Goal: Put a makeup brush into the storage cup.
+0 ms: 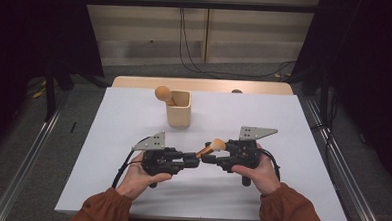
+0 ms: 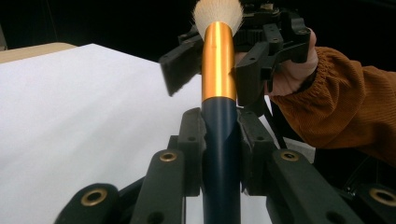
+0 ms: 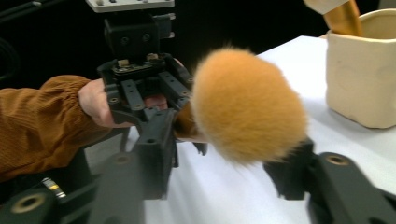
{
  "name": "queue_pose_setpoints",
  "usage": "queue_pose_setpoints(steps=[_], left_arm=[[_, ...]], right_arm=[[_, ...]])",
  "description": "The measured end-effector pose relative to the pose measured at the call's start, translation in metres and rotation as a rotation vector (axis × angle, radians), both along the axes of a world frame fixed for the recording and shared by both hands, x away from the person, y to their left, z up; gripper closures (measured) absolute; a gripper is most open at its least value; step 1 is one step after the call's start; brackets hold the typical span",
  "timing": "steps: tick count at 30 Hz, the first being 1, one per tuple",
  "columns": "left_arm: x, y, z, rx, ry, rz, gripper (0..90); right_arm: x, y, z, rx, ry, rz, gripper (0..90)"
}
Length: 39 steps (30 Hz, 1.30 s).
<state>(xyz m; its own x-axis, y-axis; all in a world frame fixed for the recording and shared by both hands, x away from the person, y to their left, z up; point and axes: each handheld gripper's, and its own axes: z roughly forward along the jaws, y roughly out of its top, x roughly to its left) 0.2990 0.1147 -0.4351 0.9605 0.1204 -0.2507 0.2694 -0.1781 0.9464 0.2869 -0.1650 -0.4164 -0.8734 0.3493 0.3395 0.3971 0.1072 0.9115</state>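
The left gripper (image 1: 194, 163) is clamped on the dark handle of a brush (image 2: 218, 88), holding it out over the near-middle of the table (image 1: 134, 113) with the bristles toward the right gripper (image 1: 208, 158), seemingly for a handover. The right jaws flank the gold ferrule, partly closed; whether the pads touch it I cannot tell. A cup (image 1: 178, 108) with a second brush (image 1: 163, 94) stands mid-table toward the far edge, likely where this brush goes.

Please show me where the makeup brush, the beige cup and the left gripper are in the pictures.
makeup brush (image 2: 218, 60), left gripper view, on its gold ferrule.
beige cup (image 1: 179, 115), high view, on its front wall.
left gripper (image 1: 194, 163), high view, at its jaw tips.
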Motion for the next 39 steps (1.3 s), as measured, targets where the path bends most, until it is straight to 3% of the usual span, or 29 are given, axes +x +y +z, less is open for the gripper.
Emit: queue_pose_setpoints(steps=[6, 20, 31, 39], left_arm=[[0.0011, -0.0003, -0.0014, 0.004, 0.000, -0.006, 74.2], [0.0064, -0.0008, -0.0058, 0.020, 0.011, 0.005, 68.8], [0.0069, -0.0002, -0.0072, 0.049, 0.025, 0.029, 52.4], [0.0068, 0.0050, -0.0046, 0.056, 0.024, 0.080, 37.5]], right_arm=[[0.0006, 0.0000, -0.0004, 0.029, 0.024, 0.042, 65.7], [0.0035, -0.0013, -0.0012, 0.049, 0.056, 0.067, 73.5], [0.0035, -0.0039, -0.0004, 0.031, 0.050, 0.049, 73.6], [0.0043, -0.0080, 0.0012, -0.006, 0.056, 0.036, 73.7]])
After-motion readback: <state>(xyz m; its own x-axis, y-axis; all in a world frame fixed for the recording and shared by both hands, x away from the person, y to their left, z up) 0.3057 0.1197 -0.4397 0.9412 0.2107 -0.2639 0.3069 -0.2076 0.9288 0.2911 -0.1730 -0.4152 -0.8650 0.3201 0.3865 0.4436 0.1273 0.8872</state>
